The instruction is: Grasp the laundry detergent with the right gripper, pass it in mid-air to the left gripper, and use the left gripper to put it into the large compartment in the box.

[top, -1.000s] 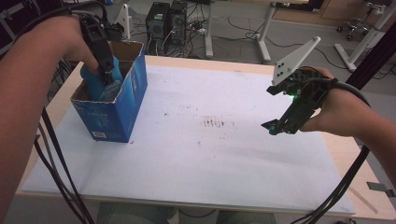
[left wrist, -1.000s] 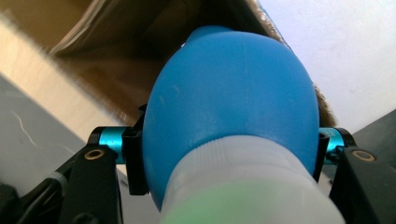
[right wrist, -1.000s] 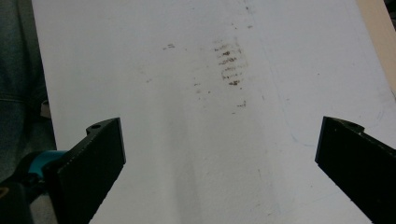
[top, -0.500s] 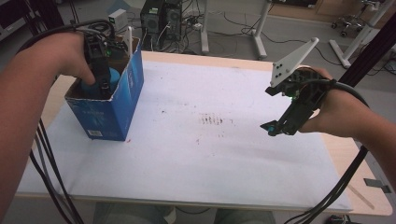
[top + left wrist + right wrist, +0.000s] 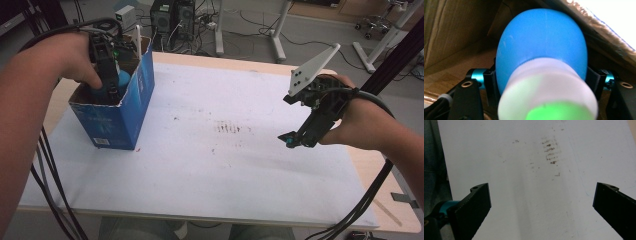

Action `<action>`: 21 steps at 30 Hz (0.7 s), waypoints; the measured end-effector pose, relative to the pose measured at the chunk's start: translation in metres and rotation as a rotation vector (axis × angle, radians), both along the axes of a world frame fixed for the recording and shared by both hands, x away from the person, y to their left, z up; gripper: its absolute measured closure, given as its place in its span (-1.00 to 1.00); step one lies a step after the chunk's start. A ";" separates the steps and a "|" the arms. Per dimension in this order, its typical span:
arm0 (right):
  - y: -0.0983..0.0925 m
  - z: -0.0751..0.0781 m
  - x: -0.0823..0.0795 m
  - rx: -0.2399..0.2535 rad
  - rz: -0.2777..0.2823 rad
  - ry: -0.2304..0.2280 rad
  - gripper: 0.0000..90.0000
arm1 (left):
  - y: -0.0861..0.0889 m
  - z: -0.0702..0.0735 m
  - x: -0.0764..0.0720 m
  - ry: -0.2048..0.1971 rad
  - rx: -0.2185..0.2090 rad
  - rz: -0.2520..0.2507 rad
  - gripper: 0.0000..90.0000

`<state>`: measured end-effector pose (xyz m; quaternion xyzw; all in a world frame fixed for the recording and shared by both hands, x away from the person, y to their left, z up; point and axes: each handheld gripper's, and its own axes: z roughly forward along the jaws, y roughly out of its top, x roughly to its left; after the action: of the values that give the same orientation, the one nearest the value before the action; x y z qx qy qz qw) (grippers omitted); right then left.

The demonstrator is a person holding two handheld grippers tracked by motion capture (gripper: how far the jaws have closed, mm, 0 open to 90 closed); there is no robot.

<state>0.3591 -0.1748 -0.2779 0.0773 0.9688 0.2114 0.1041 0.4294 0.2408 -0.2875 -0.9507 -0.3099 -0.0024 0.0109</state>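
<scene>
**Spotter:** Where is your left gripper?

**Operator:** My left gripper is down inside the blue cardboard box, which stands at about ten o'clock on the table. In the left gripper view a blue bottle with a white cap sits between the black jaws, cap toward the camera, brown box walls all around it.

**Spotter:** Pinching it or not?

**Operator:** The jaws have just been opening, with the bottle between them. They flank its widest part closely on both sides; I cannot tell whether the pads press on it.

**Spotter:** And the bottle's place in the box?

**Operator:** In the high view I see its blue body against the box's right wall, directly under the gripper.

**Spotter:** Right side?

**Operator:** My right gripper hangs above the table at about three o'clock, well apart from the box. Its jaws are spread wide with nothing between them, and below them is white tabletop with a patch of brown smudges.
</scene>
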 end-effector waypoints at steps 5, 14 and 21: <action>-0.002 0.000 0.000 0.001 -0.004 0.000 -0.99 | 0.001 0.006 0.000 -0.006 -0.005 0.008 -0.39; -0.003 0.001 -0.001 0.006 -0.004 -0.005 -0.99 | -0.001 0.024 -0.005 -0.024 0.002 0.023 -0.50; -0.006 0.003 -0.003 0.017 -0.003 -0.012 -0.99 | -0.002 0.040 -0.009 -0.045 0.006 0.030 -0.50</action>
<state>0.3564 -0.1809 -0.2751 0.0785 0.9662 0.2199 0.1096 0.4205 0.2386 -0.2472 -0.9456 -0.3242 -0.0249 0.0068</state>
